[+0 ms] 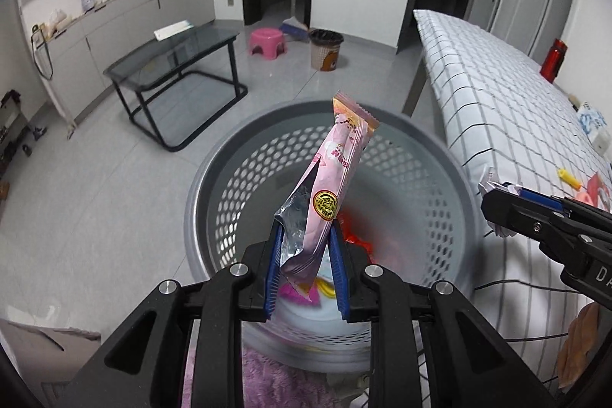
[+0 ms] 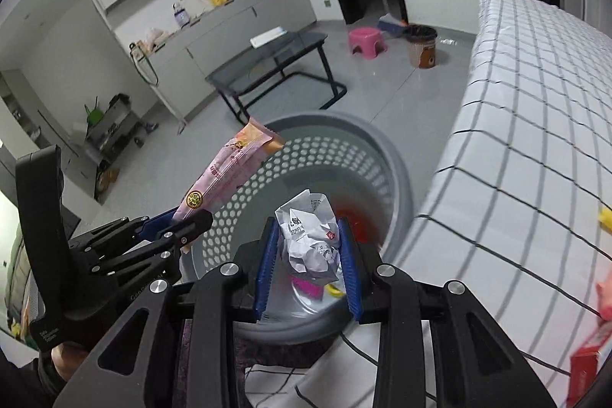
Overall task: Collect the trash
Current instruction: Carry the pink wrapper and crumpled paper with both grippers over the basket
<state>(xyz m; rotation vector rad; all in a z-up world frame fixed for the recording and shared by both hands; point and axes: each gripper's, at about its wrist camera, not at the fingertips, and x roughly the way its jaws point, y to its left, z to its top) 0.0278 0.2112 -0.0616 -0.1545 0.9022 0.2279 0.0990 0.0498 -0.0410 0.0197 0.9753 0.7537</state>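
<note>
Left tool (image 1: 306,255): nearly closed, blue pads pinching the lower end of a pink wrapper (image 1: 332,186), which sticks up over the basket (image 1: 214,163); held there, I judge, so it drops inside once released.
Right tool (image 2: 308,259): clamped on a crumpled paper ball (image 2: 310,236), also poised over the basket mouth, ready for the same drop.
Basket: grey, perforated, standing on the floor just beside the bed (image 1: 497,90); that spot keeps it close to the litter lying on the bed.
Already inside: red, pink and yellow scraps on the basket floor, blurred and partly behind the pads, so what they are I cannot tell.
Still on bed: a yellow bit (image 1: 570,177) and some pinkish-red pieces at the frame edge, cut off.
Hidden: the near basket rim sits behind the tools; the torn silver end of the wrapper hides how deeply the pads bite.
Second bin (image 1: 326,49): far off by the pink stool (image 1: 267,43); contents not visible.
</note>
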